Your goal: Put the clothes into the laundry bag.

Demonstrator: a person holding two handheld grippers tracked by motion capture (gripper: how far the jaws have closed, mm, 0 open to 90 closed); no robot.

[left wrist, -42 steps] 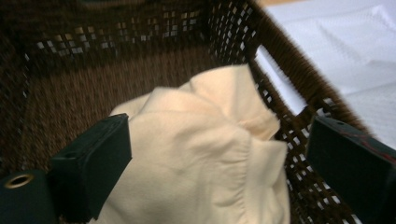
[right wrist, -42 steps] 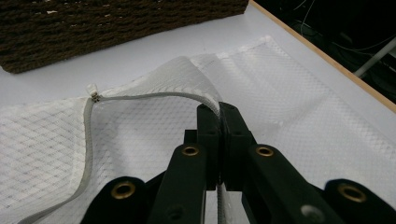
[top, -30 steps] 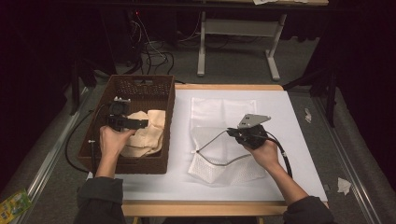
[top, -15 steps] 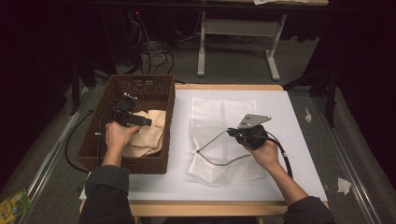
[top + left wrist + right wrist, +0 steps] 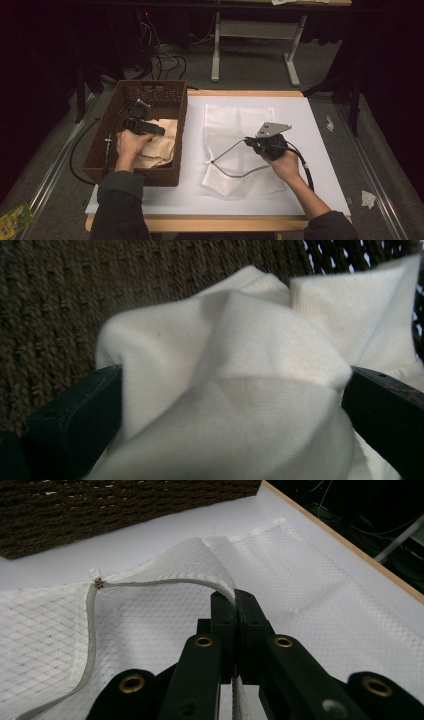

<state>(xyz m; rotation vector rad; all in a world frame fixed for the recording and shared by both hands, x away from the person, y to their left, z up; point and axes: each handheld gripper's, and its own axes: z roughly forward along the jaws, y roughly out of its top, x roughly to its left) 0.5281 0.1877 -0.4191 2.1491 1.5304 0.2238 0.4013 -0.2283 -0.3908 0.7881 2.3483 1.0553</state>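
Left gripper: left gripper (image 5: 159, 131) is down inside the wicker basket (image 5: 176, 112), over the cream cloth (image 5: 159, 147); in its own view the two black jaws stand wide apart on either side of a bunched fold of cloth (image 5: 225, 355). The fabric fills the gap and lies against both jaws, but whether they press on it I cannot tell.
Right gripper: right gripper (image 5: 248, 144) is over the middle of the table, jaws pressed together on the zipper edge (image 5: 165, 582) of the mesh bag (image 5: 235, 120), holding that edge raised off the surface.
Mesh bag: white netted laundry bag lying flat on the white table (image 5: 320, 150), near its centre, just right of the basket; its mouth is open toward the near edge, with the zipper pull (image 5: 96, 575) at the left end of the raised edge.
Cream cloth: crumpled in the basket's near right part, on the woven bottom.
Basket: dark brown, standing at the table's left edge, with its left side out past that edge.
Hands: left hand (image 5: 129, 145) and right hand (image 5: 285, 164) each grip a tool body.
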